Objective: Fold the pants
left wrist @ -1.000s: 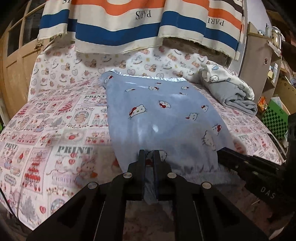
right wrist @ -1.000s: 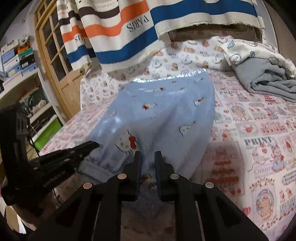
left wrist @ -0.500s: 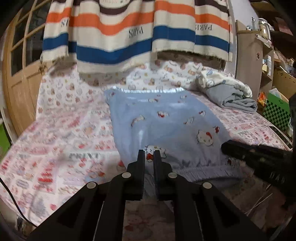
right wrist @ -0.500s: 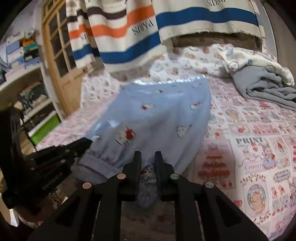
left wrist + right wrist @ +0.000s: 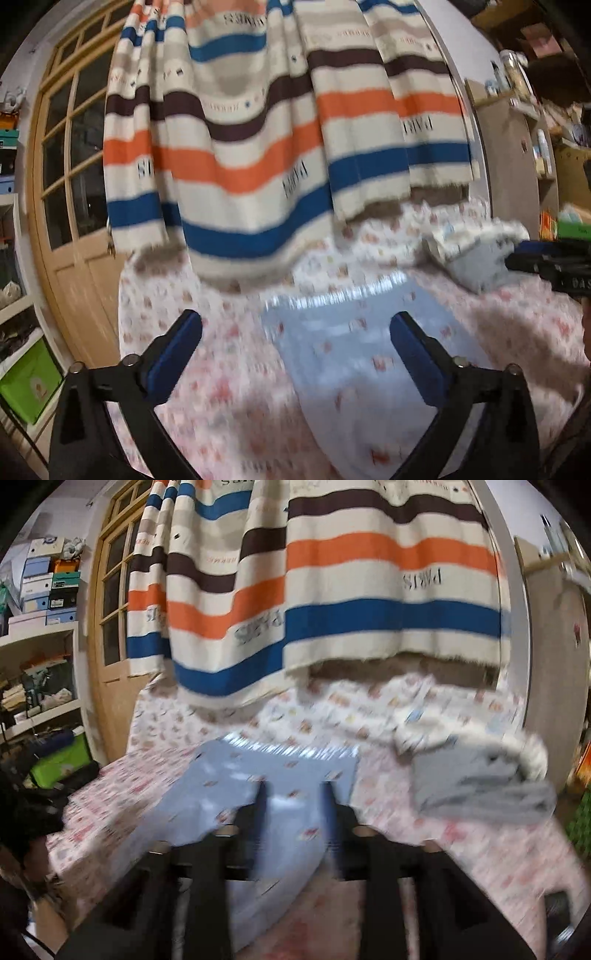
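Observation:
The light blue pants [image 5: 354,354] with small cartoon prints lie flat on the patterned bed sheet [image 5: 221,387], waistband at the far end. My left gripper [image 5: 295,325] is wide open and empty, held above the near part of the pants. In the right wrist view the pants [image 5: 280,775] lie ahead and under my right gripper [image 5: 293,786], which is open with nothing between its fingers. Both views are motion-blurred. The right gripper's body shows at the right edge of the left wrist view [image 5: 554,262].
A folded grey and white garment [image 5: 476,775] lies on the bed at the right. A striped curtain [image 5: 332,590] hangs over the bed's far end. A wooden door [image 5: 62,221] and shelves [image 5: 40,686] stand at the left, a green box [image 5: 26,384] below.
Both grippers have opened and let go of the pants' cuffs. Both have lifted and tilted up, so the curtain fills more of each view.

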The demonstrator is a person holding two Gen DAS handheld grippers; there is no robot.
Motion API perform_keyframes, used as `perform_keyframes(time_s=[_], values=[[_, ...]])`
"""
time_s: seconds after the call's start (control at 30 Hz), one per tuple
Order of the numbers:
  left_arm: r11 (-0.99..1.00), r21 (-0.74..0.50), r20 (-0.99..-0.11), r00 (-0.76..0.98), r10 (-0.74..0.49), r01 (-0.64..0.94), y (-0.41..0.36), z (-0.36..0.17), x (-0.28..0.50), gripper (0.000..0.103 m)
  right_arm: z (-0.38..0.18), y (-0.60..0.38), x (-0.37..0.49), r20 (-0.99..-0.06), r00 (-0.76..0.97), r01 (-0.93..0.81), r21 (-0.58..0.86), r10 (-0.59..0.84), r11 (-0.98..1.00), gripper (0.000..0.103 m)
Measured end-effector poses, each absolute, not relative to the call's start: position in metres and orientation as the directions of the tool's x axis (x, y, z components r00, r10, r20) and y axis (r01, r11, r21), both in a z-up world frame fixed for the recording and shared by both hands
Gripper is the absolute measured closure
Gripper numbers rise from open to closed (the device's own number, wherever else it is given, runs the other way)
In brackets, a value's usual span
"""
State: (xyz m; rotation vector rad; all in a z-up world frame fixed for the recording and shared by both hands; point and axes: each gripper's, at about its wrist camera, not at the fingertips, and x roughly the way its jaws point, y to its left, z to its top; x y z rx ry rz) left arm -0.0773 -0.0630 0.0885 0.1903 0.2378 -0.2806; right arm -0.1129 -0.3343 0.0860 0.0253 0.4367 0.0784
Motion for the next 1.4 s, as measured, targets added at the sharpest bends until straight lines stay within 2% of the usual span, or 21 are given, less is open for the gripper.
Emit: perform_keyframes(time_s=[0.17, 0.27, 0.4, 0.53, 0.67, 0.73, 0.8, 0.9, 0.97, 1.07, 1.27, 1.4], values=[[0.944, 0.186, -0.177, 0.954, -0.240, 0.273, -0.069, 0.117, -0.043, 0.001, 0.097, -0.374, -0.073, -0.477, 0.863, -0.094, 0.168, 0.164, 0.981, 0.040], [0.943, 0.184, -0.165, 0.954, -0.250, 0.278, -0.075, 0.126, -0.014, 0.001, 0.091, -0.388, -0.037, -0.527, 0.816, -0.125, 0.240, 0.237, 0.963, 0.040], [0.947, 0.158, -0.210, 0.946, -0.246, 0.281, -0.083, 0.127, 0.030, 0.001, 0.074, -0.395, 0.014, -0.597, 0.754, -0.118, 0.287, 0.274, 0.951, 0.040], [0.954, 0.151, -0.312, 0.928, -0.204, 0.260, -0.090, 0.109, 0.083, 0.002, 0.046, -0.397, 0.068, -0.668, 0.710, -0.084, 0.233, 0.223, 0.969, 0.044], [0.960, 0.152, -0.422, 0.894, -0.152, 0.235, -0.092, 0.077, 0.136, 0.007, 0.016, -0.402, 0.111, -0.729, 0.654, -0.068, 0.209, 0.202, 0.976, 0.054], [0.962, 0.128, -0.497, 0.855, -0.147, 0.240, -0.090, 0.059, 0.161, 0.009, 0.001, -0.404, 0.130, -0.759, 0.625, -0.045, 0.197, 0.182, 0.979, 0.054], [0.967, 0.106, -0.547, 0.826, -0.138, 0.231, -0.086, 0.046, 0.175, 0.015, -0.009, -0.404, 0.141, -0.774, 0.609, -0.040, 0.187, 0.173, 0.981, 0.054], [0.974, 0.135, -0.529, 0.845, -0.083, 0.180, -0.082, 0.030, 0.175, 0.016, -0.022, -0.403, 0.154, -0.788, 0.588, -0.055, 0.188, 0.184, 0.981, 0.054], [0.967, 0.134, -0.558, 0.823, -0.107, 0.217, -0.083, 0.024, 0.179, 0.016, -0.027, -0.401, 0.160, -0.797, 0.579, -0.056, 0.174, 0.174, 0.983, 0.054], [0.971, 0.128, -0.551, 0.828, -0.100, 0.203, -0.082, 0.023, 0.180, 0.016, -0.038, -0.399, 0.172, -0.814, 0.553, -0.057, 0.177, 0.179, 0.982, 0.054], [0.963, 0.162, -0.548, 0.831, -0.092, 0.213, -0.085, 0.019, 0.181, 0.016, -0.055, -0.408, 0.198, -0.789, 0.562, -0.043, 0.271, 0.248, 0.962, 0.054], [0.971, 0.130, -0.573, 0.814, -0.093, 0.202, -0.079, 0.015, 0.189, 0.016, -0.057, -0.405, 0.209, -0.773, 0.547, -0.094, 0.323, 0.320, 0.942, 0.054]])
